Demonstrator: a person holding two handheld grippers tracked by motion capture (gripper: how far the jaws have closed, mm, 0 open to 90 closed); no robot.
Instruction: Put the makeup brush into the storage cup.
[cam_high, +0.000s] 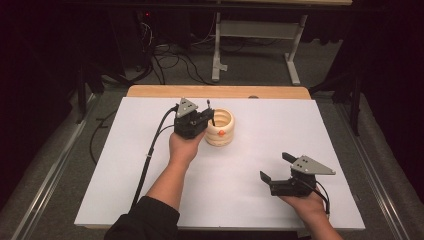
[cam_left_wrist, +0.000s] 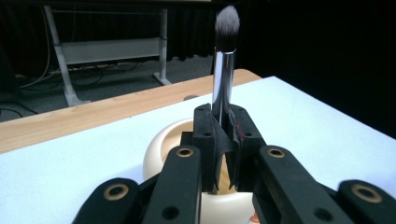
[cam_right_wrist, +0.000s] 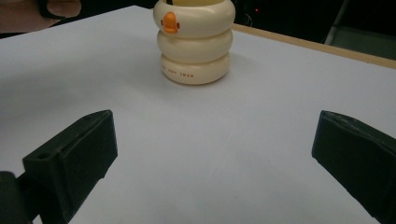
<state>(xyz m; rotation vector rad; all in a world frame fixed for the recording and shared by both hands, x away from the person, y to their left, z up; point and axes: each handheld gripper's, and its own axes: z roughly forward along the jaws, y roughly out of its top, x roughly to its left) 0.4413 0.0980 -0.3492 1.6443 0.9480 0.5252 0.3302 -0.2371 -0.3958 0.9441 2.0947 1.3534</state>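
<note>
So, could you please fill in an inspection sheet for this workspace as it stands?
Surface: white board on a wooden table.
Job's things: makeup brush upright, bristles up, above a cream ringed holder with an orange mark.
Clutter: nothing seen.
Grippers: left tool shut on the brush handle; right tool open, empty, away from the holder.
Cables: one trails from each tool; more lie on the floor beyond the table.
Surroundings: dark room, white desk frame behind.

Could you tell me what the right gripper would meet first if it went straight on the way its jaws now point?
Probably the cream, ring-stacked holder with the orange duck bill. It stands ahead of the open right gripper, slightly left of centre, with bare white table between. Depth is hard to judge, so it might only graze it.
</note>
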